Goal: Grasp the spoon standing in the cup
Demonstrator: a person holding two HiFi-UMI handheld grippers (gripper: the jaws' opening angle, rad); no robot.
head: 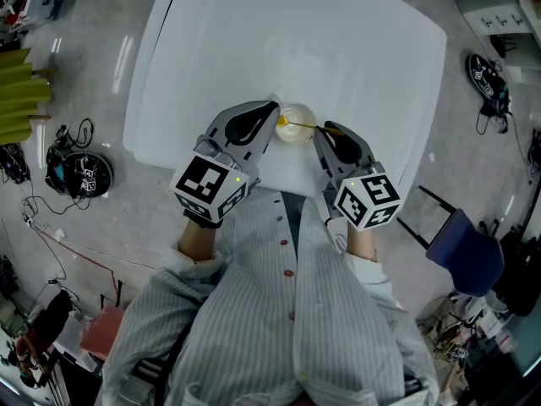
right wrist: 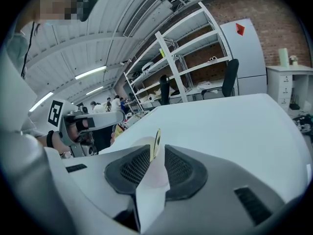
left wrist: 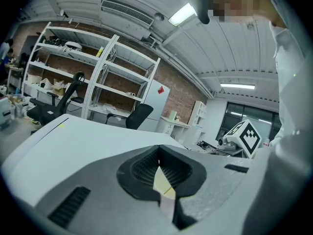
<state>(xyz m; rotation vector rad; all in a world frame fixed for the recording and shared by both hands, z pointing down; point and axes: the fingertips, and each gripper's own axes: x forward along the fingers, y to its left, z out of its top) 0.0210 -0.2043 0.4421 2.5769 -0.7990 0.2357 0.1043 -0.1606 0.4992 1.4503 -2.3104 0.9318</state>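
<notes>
The right gripper (right wrist: 156, 153) holds its fingers (right wrist: 133, 168) half-open round the spoon (right wrist: 156, 138) (unclamped) at the cup's (head: 297, 115) 3 o'clock; the left gripper (left wrist: 158, 154), fingertips together, sits at 9.

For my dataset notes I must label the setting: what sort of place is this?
Probably a lab or workshop: metal shelves against a brick wall, office chairs, and cables and gear lying on the floor.

yellow spoon (head: 297, 124), white table (head: 338, 41), striped shirt (head: 254, 311)
</notes>
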